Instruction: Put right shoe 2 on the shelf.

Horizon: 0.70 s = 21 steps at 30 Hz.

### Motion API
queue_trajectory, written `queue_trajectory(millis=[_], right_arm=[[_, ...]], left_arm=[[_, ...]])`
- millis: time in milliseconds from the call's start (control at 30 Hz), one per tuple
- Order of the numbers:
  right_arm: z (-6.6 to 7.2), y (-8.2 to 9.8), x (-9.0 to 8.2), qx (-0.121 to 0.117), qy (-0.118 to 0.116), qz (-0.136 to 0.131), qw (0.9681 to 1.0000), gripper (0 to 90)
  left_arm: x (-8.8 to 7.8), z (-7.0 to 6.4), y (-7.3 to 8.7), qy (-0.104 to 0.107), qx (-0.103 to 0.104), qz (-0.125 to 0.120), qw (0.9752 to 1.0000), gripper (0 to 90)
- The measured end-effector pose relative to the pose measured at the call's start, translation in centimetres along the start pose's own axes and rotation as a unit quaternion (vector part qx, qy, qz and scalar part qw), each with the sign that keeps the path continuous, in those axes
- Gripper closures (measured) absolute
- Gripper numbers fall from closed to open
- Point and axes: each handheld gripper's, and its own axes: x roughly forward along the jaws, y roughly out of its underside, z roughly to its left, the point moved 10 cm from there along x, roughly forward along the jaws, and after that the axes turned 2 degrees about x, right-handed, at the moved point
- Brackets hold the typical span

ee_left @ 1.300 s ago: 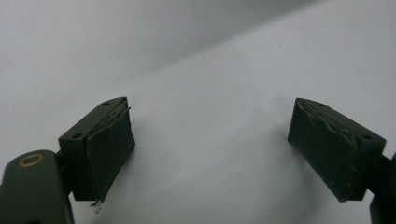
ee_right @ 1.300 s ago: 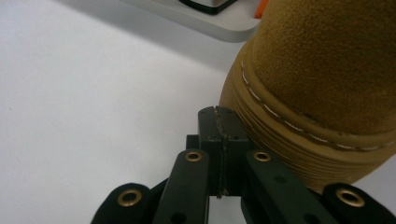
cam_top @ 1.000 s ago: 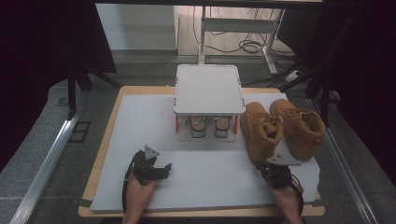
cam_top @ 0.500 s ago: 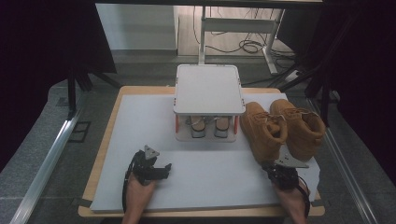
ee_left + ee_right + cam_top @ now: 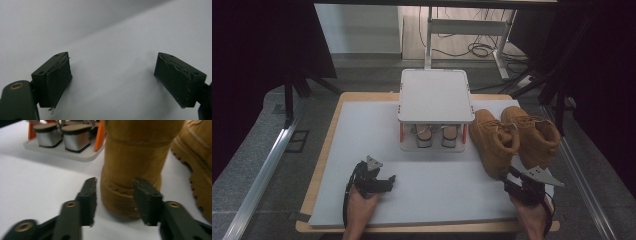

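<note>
Right gripper view puts the near boot's (image 5: 132, 162) heel dead ahead of the right gripper (image 5: 115, 195), whose jaws have just been opening and stand half apart, gripping nothing. Both boots stand near the table's (image 5: 362, 125) right edge; the left gripper (image 5: 112, 80) gapes empty

Tan boots (image 5: 512, 140), seemingly silver heels (image 5: 62, 137), orange-legged white rack (image 5: 435, 95), black jaws

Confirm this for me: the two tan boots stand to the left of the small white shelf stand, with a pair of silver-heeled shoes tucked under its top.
One thing is off: in the high view the two tan boots stand to the right of the small white shelf stand, not to its left. The pair of silver-heeled shoes is tucked under its top, as you said.
</note>
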Motion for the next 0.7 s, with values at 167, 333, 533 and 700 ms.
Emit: queue_trajectory(millis=[167, 333, 533, 700], right_arm=[[-0.6, -0.9, 0.3, 0.014, 0.008, -0.006, 0.9999, 33.2], [-0.8, -1.9, 0.8, 0.023, 0.017, -0.027, 0.9992, 26.1], [-1.3, -3.6, 1.5, 0.012, 0.050, -0.071, 0.9962, 22.7], [-1.3, -4.9, 2.3, -0.002, 0.068, -0.094, 0.9932, 18.2]], left_arm=[[0.0, 0.0, 0.0, 0.000, 0.000, 0.000, 1.0000, 13.7], [0.0, 0.0, 0.0, 0.000, 0.000, 0.000, 1.0000, 13.7], [0.0, 0.0, 0.0, 0.000, 0.000, 0.000, 1.0000, 13.7], [0.0, 0.0, 0.0, 0.000, 0.000, 0.000, 1.0000, 13.7]])
